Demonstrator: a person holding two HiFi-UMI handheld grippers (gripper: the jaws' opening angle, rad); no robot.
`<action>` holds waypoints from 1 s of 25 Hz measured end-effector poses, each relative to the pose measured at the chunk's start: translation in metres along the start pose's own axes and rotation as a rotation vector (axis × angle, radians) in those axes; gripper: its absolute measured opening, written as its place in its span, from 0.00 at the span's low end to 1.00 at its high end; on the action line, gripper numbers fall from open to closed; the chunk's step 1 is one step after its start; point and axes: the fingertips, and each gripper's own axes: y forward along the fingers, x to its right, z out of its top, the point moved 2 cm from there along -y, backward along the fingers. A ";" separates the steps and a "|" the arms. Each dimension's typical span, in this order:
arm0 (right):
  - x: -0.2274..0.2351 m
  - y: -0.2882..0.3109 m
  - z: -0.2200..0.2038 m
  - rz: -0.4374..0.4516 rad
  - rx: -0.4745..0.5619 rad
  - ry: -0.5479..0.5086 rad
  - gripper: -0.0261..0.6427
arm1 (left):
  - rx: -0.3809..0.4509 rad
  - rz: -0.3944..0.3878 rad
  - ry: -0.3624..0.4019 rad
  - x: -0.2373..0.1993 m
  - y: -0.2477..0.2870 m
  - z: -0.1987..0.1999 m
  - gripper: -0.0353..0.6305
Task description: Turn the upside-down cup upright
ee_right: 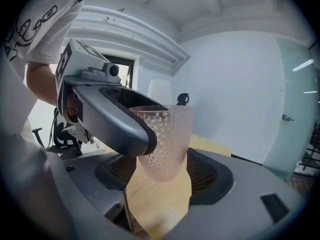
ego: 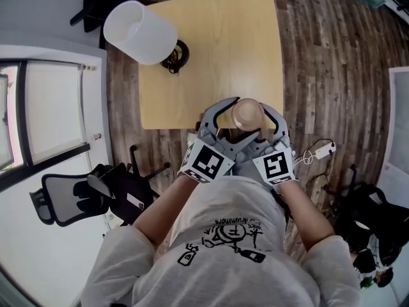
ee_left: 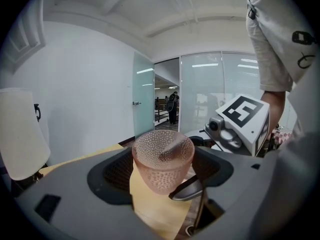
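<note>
A pink dimpled cup [ego: 248, 114] hangs over the front edge of the wooden table [ego: 217, 56], rim upward, and both grippers close round it. In the left gripper view the cup [ee_left: 162, 161] stands between the two ribbed pads of my left gripper [ee_left: 162, 178], which touch its sides. My right gripper's finger [ee_left: 187, 189] curves under its base. In the right gripper view the cup [ee_right: 162, 144] sits between the pads of my right gripper [ee_right: 160, 176], and the left gripper's finger [ee_right: 115, 124] lies across its upper left side. From the head view, my left gripper [ego: 230, 123] and right gripper [ego: 263, 125] meet at the cup.
A white lamp shade [ego: 139, 32] on a dark base [ego: 176, 55] stands at the table's far left corner. A black office chair [ego: 83, 194] sits to my left, a power strip [ego: 323, 150] and bags to my right on the wood floor.
</note>
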 end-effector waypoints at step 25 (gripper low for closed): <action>-0.004 0.070 -0.129 0.049 -0.117 0.014 0.52 | -0.142 0.041 -0.008 -0.003 0.063 -0.133 0.60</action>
